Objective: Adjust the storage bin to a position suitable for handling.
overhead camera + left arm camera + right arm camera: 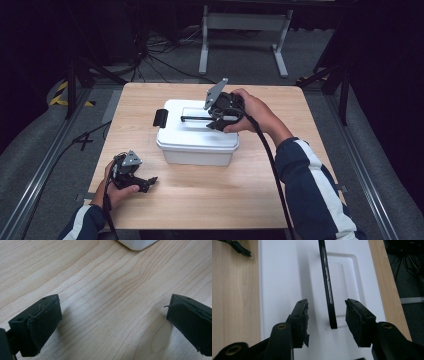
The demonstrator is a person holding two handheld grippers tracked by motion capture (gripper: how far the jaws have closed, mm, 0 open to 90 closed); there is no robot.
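Handle (327, 282) stands between right hand-held gripper's (327, 315) spread jaws, seemingly untouched.

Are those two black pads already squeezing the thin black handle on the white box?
No: the right gripper straddles the handle, with gaps on both sides.

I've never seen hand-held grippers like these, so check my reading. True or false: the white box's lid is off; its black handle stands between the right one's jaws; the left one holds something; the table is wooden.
1. The white plastic box has its lid off. False: the lid is on.
2. The thin black handle stands between the right hand-held gripper jaws. True, with gaps on both sides.
3. The left hand-held gripper holds something. False: it is open, with bare table between its jaws.
4. The light wooden table is wood-grained. True.
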